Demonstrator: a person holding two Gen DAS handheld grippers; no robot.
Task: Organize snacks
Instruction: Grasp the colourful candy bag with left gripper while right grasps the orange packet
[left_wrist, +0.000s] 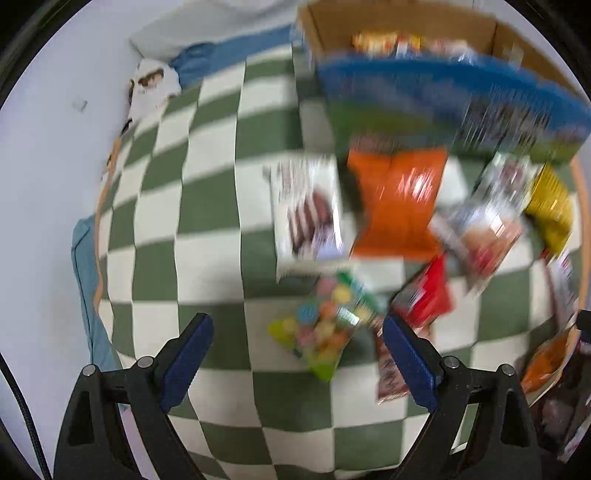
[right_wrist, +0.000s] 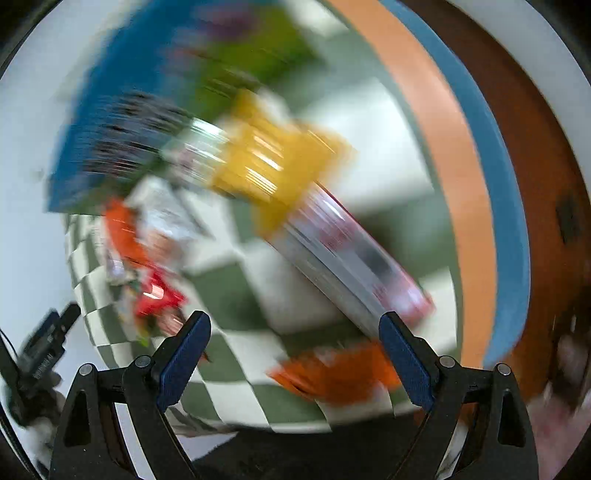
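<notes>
Nearest in the left wrist view, the left gripper (left_wrist: 297, 334) stands with its two blue-padded fingers (left_wrist: 186, 354) spread wide and nothing between them. Just past the fingertips lies a clear packet of pastel-coloured sweets with green ends (left_wrist: 325, 325) on the green-and-white chequered cloth (left_wrist: 207, 229). A glossy red pouch (left_wrist: 424, 295) lies just to its right, beside the right finger. Farther on, three packets lie in a rough row: a white wrapper printed with dark brown bars (left_wrist: 308, 214), a shiny orange bag (left_wrist: 399, 203), and a silvery packet with reddish print (left_wrist: 480, 229), the last overlapping the orange bag's right edge. A yellow foil bag (left_wrist: 550, 206) lies at the far right. Behind them a large blue-and-green printed box (left_wrist: 443, 107) stands on edge, and beyond it an open brown cardboard carton (left_wrist: 399, 26) holds several small bright packets, too blurred to name.

The right wrist view is heavily smeared. The right gripper (right_wrist: 293, 334) is also wide open and holds nothing. Close under it lies an orange bag (right_wrist: 332, 376) near the cloth's edge. Between and beyond the fingers a long silver-and-pink packet (right_wrist: 351, 258) lies slantwise on the chequered cloth (right_wrist: 295, 299), its far end meeting the yellow foil bag (right_wrist: 273, 162). To the left lies the red pouch (right_wrist: 159, 295). Farthest off is the blue-and-green box (right_wrist: 166, 92). An orange and blue curved border (right_wrist: 461, 184) runs down the right side.
</notes>
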